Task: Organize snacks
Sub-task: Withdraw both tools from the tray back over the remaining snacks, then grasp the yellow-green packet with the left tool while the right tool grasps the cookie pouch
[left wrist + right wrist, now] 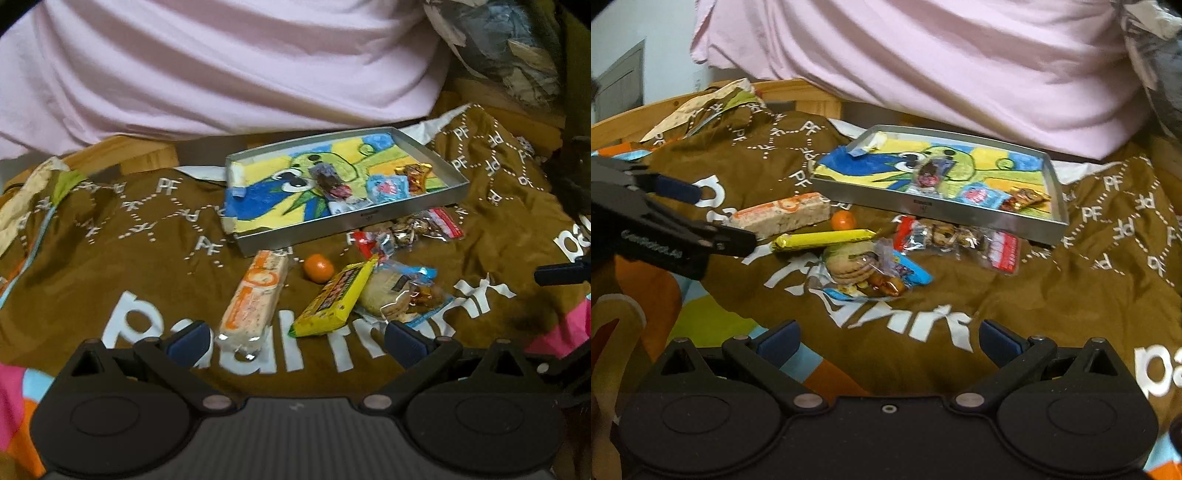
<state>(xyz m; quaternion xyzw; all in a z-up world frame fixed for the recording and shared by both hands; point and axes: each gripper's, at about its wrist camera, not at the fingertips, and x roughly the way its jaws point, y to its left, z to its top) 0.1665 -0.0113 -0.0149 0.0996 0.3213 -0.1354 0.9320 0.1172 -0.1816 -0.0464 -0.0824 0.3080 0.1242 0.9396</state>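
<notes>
A metal tray [458,175] [1054,173] with a colourful drawing inside holds three wrapped sweets. In front of it on the brown cloth lie an orange-and-white bar [253,299] [783,216], a small orange ball [318,267] [843,220], a yellow box [334,299] [823,238], a cookie pack [391,295] [857,267] and a red-ended snack bag [413,227] [964,242]. My left gripper [295,338] [714,212] is open, its left finger close beside the bar's near end. My right gripper [888,339] hangs open with nothing between its fingers, short of the cookie pack.
A person in a pink shirt [221,62] [942,66] sits right behind the tray. The brown printed cloth [110,229] [1089,266] covers a wooden table. Crumpled paper and bags [517,51] lie at the far right. My right gripper's fingertip [561,273] shows at the edge.
</notes>
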